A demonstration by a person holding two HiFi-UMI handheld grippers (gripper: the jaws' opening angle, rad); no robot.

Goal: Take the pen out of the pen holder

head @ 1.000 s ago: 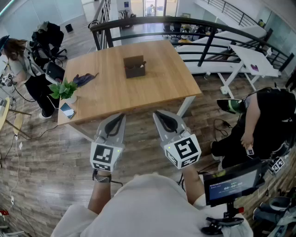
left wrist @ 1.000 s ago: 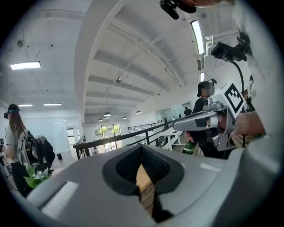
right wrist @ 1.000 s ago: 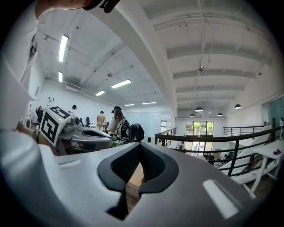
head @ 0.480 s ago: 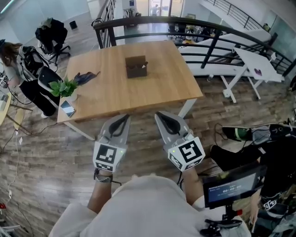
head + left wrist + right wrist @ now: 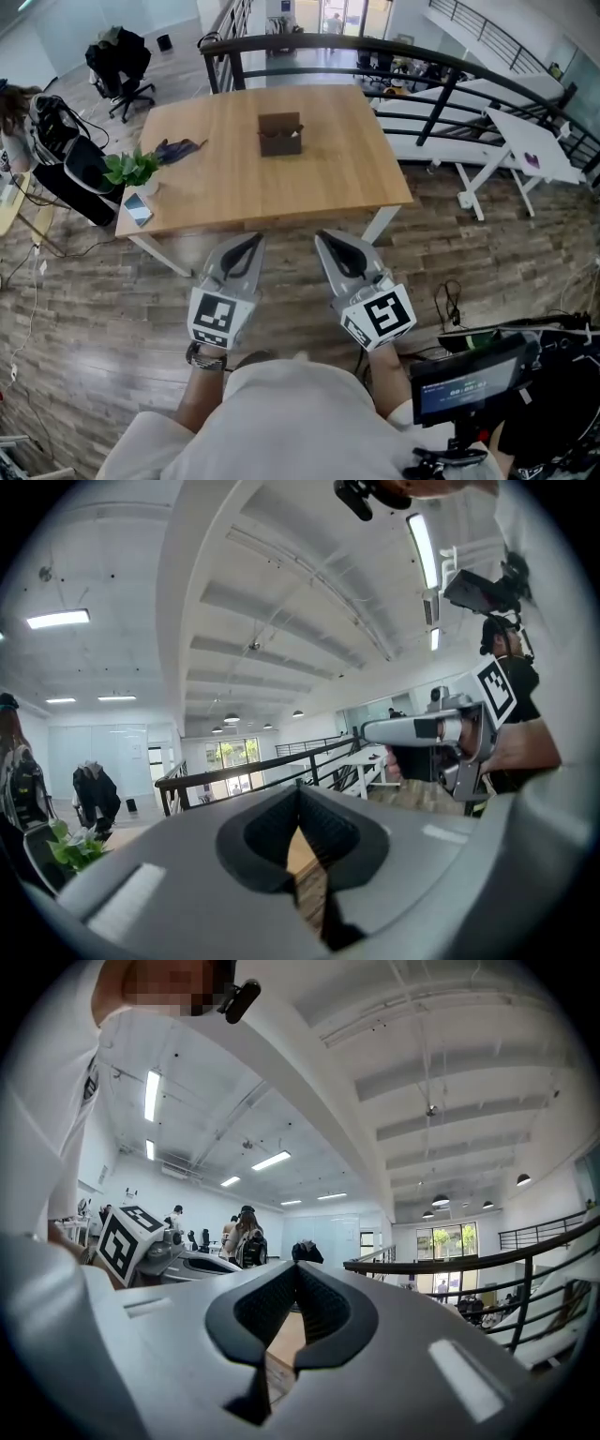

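Head view: holder point(image 5: 280, 134) beyond right gripper point(image 5: 327, 237)

Dark brown pen holder point(image 5: 280, 134); pale wood-grain table point(image 5: 328, 183); green plant point(image 5: 131, 170)

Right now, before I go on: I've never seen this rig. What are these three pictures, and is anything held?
No robot arm here: a person holds a claw in each hand. The head view looks down from their head: left claw and right claw hang short of the wooden table. On it are a brown pen holder, a small plant and a phone. The other two pictures come from a camera on each claw, looking along its jaws. Both claws are closed and hold nothing; the pen is too small to make out.
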